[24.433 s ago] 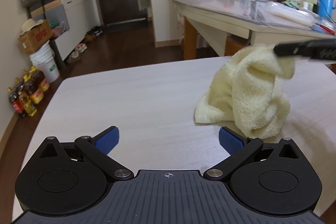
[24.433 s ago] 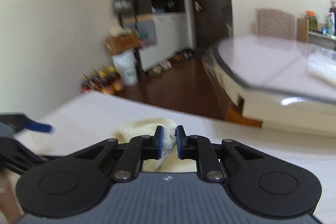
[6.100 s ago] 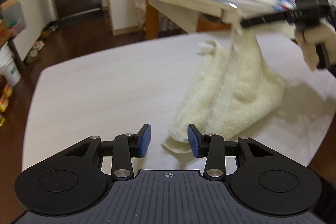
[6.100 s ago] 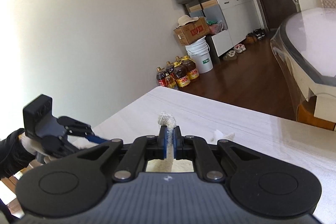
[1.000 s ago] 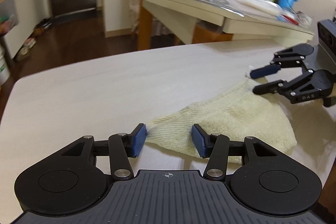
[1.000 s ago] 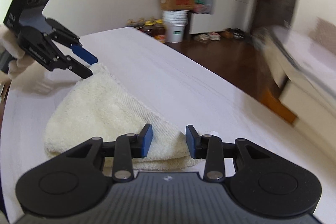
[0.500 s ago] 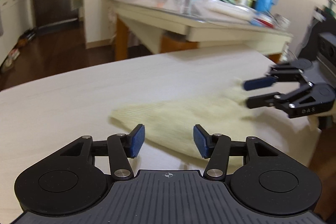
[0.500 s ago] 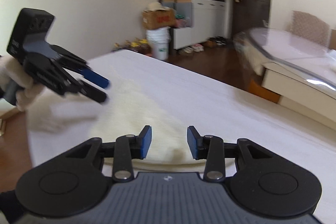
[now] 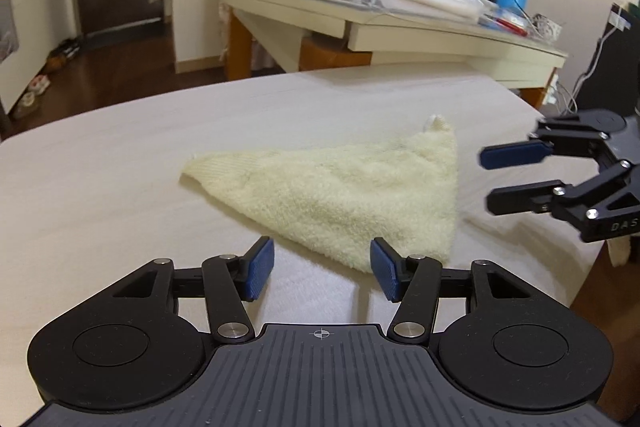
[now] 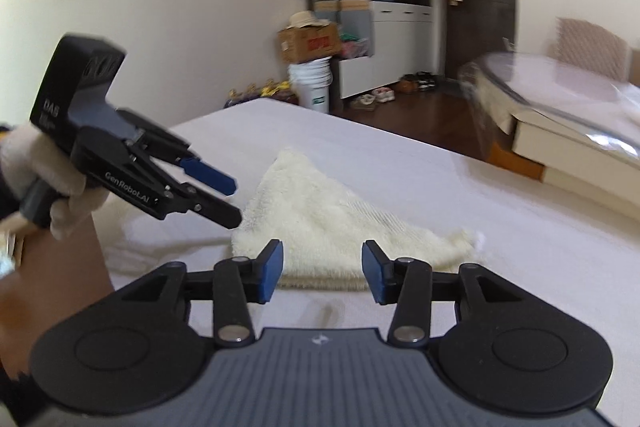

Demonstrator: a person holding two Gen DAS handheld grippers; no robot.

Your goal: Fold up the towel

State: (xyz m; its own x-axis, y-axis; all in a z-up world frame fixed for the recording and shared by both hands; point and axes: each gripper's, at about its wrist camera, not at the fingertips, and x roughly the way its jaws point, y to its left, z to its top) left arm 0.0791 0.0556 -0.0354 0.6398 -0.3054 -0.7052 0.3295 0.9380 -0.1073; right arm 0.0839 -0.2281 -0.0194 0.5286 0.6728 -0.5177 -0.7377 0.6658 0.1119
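a fluffy yellow towel (image 9: 344, 195) lying flat on the white table (image 9: 120, 187), folded into a triangle, in the middle of both views; left claw (image 9: 322, 273) at the bottom of its view, just in front of the towel's near edge, jaws opening, nothing between them; right claw (image 9: 516, 173) at the right edge, beside the towel's tip, not touching, jaws opening too, empty; a white-gloved hand (image 10: 44, 175) holding the left claw, at the left of the right view.

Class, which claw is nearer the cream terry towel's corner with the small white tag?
Right. The right claw, opening and empty, hangs beside that corner; the left claw, also opening and empty, sits at the opposite edge of the cream terry towel.
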